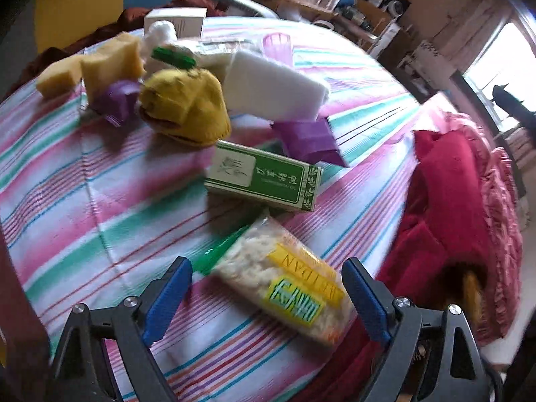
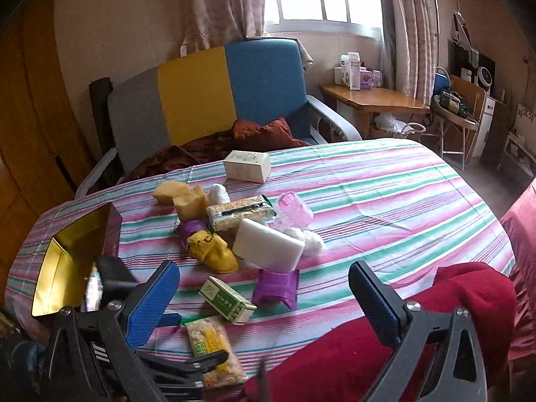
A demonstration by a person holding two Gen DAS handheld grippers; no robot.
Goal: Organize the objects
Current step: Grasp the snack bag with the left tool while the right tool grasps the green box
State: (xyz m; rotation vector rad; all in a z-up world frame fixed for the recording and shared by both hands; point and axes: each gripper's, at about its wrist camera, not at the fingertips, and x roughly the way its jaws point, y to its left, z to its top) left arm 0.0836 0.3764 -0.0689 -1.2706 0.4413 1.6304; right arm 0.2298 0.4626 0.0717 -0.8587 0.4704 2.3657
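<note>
A clear snack packet [image 1: 281, 278] with a yellow and green label lies on the striped tablecloth [image 1: 100, 201]. My left gripper [image 1: 268, 298] is open and straddles it; the blue pads [image 1: 167, 298] stand clear of its sides. In the right wrist view the packet [image 2: 211, 341] sits at the table's near edge with the left gripper [image 2: 196, 338] over it. My right gripper [image 2: 264, 301] hangs open above the near edge, holding nothing. Beyond lie a green box [image 1: 264, 176] [image 2: 227, 298], a purple packet [image 2: 276, 284], a white foam block [image 2: 268, 244] and a yellow sock [image 2: 212, 251].
An open gold-lined box [image 2: 67, 268] stands at the table's left edge. Yellow sponges [image 2: 187, 197], a pink plastic cup [image 2: 294, 211] and a white carton [image 2: 248, 165] lie farther back. A red cloth [image 2: 402, 328] drapes the near right corner. An armchair [image 2: 201, 93] stands behind the table.
</note>
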